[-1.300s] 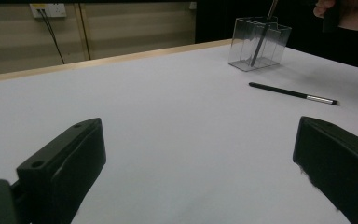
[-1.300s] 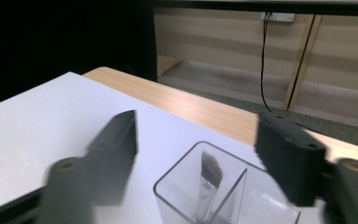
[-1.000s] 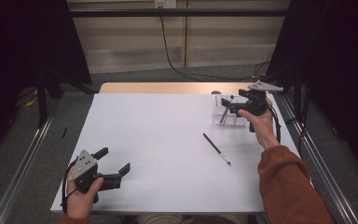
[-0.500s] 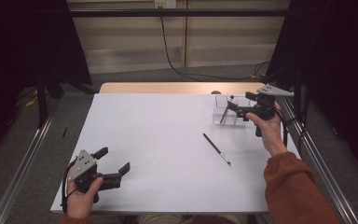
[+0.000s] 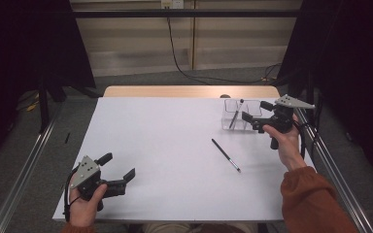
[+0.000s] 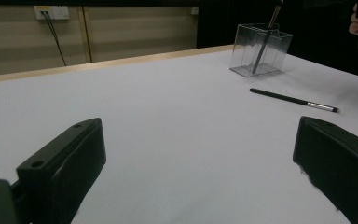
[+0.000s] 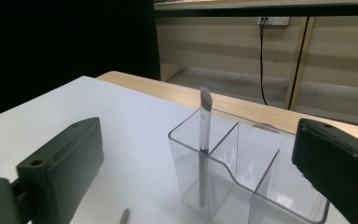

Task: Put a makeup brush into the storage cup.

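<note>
At the far right of a white table (image 5: 175, 145), a clear plastic organiser (image 5: 240, 115) holds one slim pencil-like stick (image 5: 235, 113) leaning upright in its left compartment, its pale tip above the rim, while the right gripper (image 5: 252, 112) hovers just beside the box with its jaws spread wide and nothing between them. A second stick, a black pencil (image 5: 226, 155) with a silvery band near one end, lies flat on the bare tabletop nearer the person, apart from the organiser and left of the right hand (image 5: 284, 143). The left gripper (image 5: 119, 167) sits low at the near left corner, well apart from both items, its jaws likewise parted and empty. Judged by its looks, the loose pencil is light, rigid and thin, with a smooth, probably slick barrel that could roll or skid if nudged sideways; a pinch across the middle of the shaft, jaws coming straight down on either side, seems the safest hold, leaving both ends free to tip into a compartment. The organiser looks light too, and its thin walls could shift under a careless knock.
</note>
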{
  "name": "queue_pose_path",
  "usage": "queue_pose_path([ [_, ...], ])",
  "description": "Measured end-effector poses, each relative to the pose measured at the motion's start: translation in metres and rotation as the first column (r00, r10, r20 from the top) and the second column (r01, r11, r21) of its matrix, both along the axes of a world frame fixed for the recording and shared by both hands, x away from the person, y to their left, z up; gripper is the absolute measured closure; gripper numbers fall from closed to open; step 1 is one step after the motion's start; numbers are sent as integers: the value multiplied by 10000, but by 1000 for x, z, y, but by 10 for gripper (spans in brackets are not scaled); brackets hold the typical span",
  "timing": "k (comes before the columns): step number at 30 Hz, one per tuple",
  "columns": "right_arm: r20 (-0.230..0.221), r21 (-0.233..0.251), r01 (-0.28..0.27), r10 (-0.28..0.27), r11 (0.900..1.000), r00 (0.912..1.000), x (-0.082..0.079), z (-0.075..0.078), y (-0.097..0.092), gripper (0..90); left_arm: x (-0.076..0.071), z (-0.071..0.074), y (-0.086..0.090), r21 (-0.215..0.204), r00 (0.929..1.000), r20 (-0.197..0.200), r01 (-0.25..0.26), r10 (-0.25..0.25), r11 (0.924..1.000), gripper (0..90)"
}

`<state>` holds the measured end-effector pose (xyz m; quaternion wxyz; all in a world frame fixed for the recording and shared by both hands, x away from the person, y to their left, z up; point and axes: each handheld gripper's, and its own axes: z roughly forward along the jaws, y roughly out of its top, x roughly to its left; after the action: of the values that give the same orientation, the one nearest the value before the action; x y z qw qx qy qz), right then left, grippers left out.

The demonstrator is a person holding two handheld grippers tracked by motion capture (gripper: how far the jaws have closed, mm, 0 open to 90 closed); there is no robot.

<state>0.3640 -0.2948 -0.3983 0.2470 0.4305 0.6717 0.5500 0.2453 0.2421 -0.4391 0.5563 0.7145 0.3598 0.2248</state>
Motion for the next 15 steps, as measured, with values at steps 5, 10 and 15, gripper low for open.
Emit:
queue_pose_path([
  [5, -168, 32, -51, 51, 10000, 9998, -8, -3, -2, 0, 0, 0, 0, -2, 10000, 16, -22, 22, 10000, 25],
  [10, -111, 23, -7, 7, 10000, 9999, -18, -3, -3, 3, 0, 1, 1, -52, 9999, 88, -114, 114, 9999, 25],
  [15, -76, -120, 12, -13, 9999, 10000, -30, -5, -5, 0, -1, 1, 0, -87, 9999, 71, -100, 101, 9999, 25],
])
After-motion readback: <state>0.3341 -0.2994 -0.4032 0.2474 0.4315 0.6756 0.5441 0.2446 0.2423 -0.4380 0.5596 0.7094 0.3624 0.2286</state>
